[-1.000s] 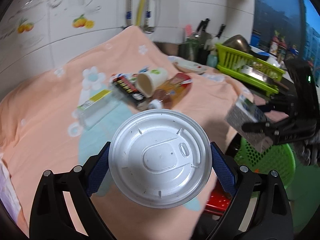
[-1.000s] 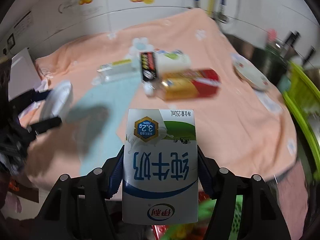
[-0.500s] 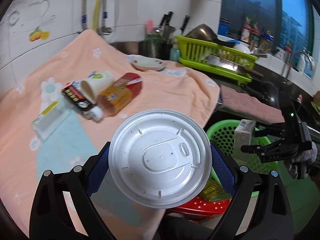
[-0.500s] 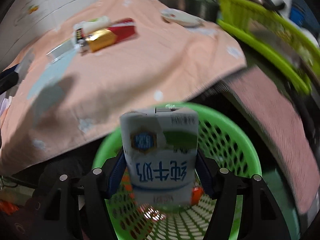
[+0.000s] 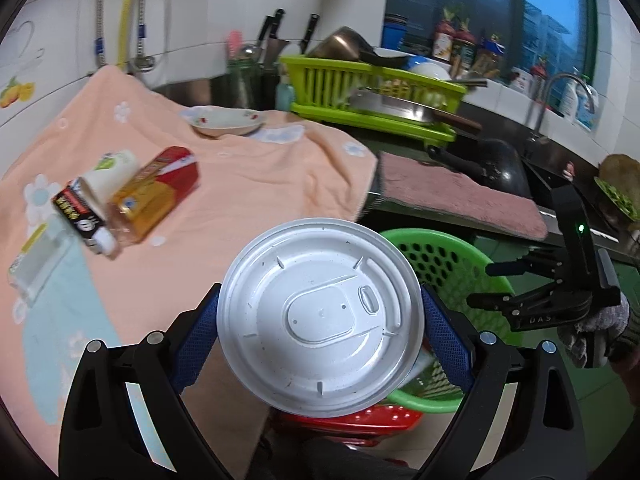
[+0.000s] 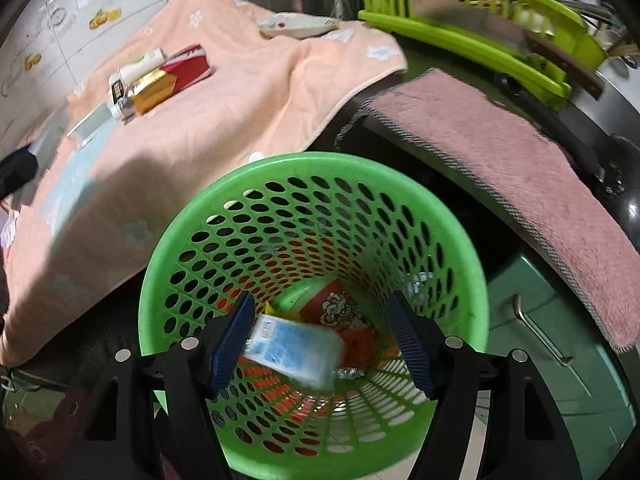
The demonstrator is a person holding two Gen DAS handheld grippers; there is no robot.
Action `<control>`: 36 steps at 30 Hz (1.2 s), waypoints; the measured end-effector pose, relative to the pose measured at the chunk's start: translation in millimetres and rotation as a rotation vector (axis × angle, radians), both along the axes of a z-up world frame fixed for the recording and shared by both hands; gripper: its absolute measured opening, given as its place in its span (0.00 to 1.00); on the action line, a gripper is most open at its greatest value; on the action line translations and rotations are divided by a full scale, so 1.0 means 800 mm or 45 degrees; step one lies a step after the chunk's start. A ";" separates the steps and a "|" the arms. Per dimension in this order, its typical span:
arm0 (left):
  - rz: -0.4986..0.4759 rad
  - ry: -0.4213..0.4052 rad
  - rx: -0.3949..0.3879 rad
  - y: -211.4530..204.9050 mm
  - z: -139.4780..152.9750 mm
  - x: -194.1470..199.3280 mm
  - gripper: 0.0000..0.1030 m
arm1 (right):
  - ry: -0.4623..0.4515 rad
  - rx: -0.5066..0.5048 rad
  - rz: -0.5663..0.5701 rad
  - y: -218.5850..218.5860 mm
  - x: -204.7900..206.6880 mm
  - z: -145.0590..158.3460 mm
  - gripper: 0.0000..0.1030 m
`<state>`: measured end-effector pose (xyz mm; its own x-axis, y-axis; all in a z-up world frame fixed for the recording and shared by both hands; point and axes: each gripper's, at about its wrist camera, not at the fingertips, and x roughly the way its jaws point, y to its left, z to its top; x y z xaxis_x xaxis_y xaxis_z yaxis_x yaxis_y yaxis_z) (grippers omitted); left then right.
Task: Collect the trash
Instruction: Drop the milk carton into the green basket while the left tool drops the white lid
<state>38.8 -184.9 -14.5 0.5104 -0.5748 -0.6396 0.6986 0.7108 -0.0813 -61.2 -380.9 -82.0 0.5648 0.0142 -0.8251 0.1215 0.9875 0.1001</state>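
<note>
Your left hand-held gripper (image 5: 320, 344) is clamped on a white plastic cup lid (image 5: 320, 316), the blue pads pressing its rim from both sides, and it hangs past the near edge of the bench, just above the green perforated basket (image 5: 448, 264) that stands on the floor below that edge. Your right hand-held gripper (image 6: 322, 344) points down into the same basket (image 6: 160, 280) with its jaws opening; the blue-and-white milk carton (image 6: 294, 350) is free of the pads, blurred and tilted, lying low inside the basket between the two fingers in the view, on top of an orange printed wrapper (image 6: 340, 312) and a bit of crumpled foil. Seen from the left wrist, your right hand-held gripper (image 5: 496, 284) hovers over the far rim of the basket with nothing between its fingers. Still on the bench, on the peach towel (image 5: 260, 184) toward its left side, you have a cluster of trash touching one another: a red-and-gold box (image 5: 154, 196), a white paper cup (image 5: 108, 176) on its side, a small black carton (image 5: 76, 212), and, just beside them nearer the left edge, a clear flat packet (image 5: 34, 264). A white dish (image 5: 226, 120) sits at the far edge of the towel, and a pink mat (image 6: 520, 168) covers the bench to the right of the towel.
</note>
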 end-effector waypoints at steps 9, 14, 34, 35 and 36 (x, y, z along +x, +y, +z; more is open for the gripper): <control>-0.095 0.058 0.039 -0.052 -0.025 -0.016 0.89 | -0.085 -0.001 -0.068 -0.023 -0.031 0.024 0.70; -0.127 0.103 0.068 -0.072 -0.043 -0.022 0.90 | -0.137 -0.008 -0.083 -0.028 -0.044 0.038 0.73; -0.151 0.175 0.030 -0.068 -0.056 -0.029 0.95 | -0.197 -0.028 -0.011 -0.002 -0.030 0.061 0.75; -0.146 0.172 0.026 -0.064 -0.054 -0.028 0.95 | -0.199 -0.030 -0.007 -0.001 -0.028 0.062 0.75; -0.137 0.167 0.020 -0.060 -0.052 -0.027 0.95 | -0.203 -0.028 -0.002 0.001 -0.024 0.064 0.75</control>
<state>17.0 -232.6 -56.0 0.3581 -0.6108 -0.7061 0.7550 0.6344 -0.1659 -80.6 -380.1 -30.8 0.6885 -0.0041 -0.7252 0.1075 0.9895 0.0965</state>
